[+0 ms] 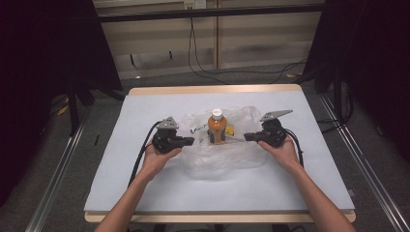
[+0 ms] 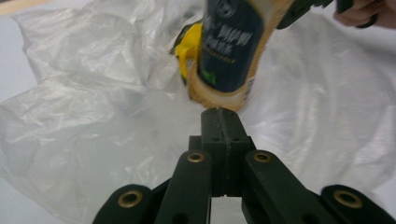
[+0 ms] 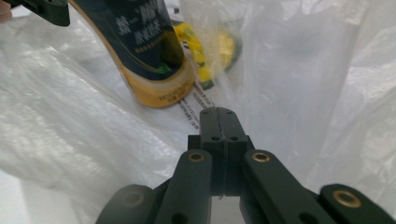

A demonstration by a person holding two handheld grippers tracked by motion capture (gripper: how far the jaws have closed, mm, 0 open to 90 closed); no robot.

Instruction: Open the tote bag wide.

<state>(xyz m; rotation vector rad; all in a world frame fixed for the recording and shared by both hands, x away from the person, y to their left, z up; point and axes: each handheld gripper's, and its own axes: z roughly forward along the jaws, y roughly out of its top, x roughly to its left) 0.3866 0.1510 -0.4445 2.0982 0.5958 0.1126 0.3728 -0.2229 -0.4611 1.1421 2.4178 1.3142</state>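
Two hand-held grippers over a white table (image 1: 145, 193), one on either side of a crumpled clear plastic bag (image 1: 217, 154).

Left gripper (image 1: 189, 141): jaws pressed together, nothing between them, tips aimed at the bag's middle. Straight ahead of those tips, just beyond them, an orange bottle (image 1: 217, 129) with a white cap, standing on the plastic. In the left gripper view the same gripper (image 2: 219, 114) closed, the bottle (image 2: 231, 51) with its dark label just past the tips and leaning in that view, the plastic bag (image 2: 84, 116) spread to the left and beneath. Whether the tips touch the plastic: cannot tell.

Right gripper (image 1: 247, 137): jaws likewise together, empty, tips pointing in toward the bottle from the opposite side, near it but apart. In the right gripper view the gripper (image 3: 219, 113) shut, the bottle (image 3: 144, 51) ahead and to the left of the tips, tilted in that view. Behind the bottle, farther from the tips, a small yellow item (image 3: 219, 49) inside the plastic bag (image 3: 303, 93), blurred, kind unclear. Printed lettering on the plastic right in front of the tips.

Both grippers facing each other, bottle between them.
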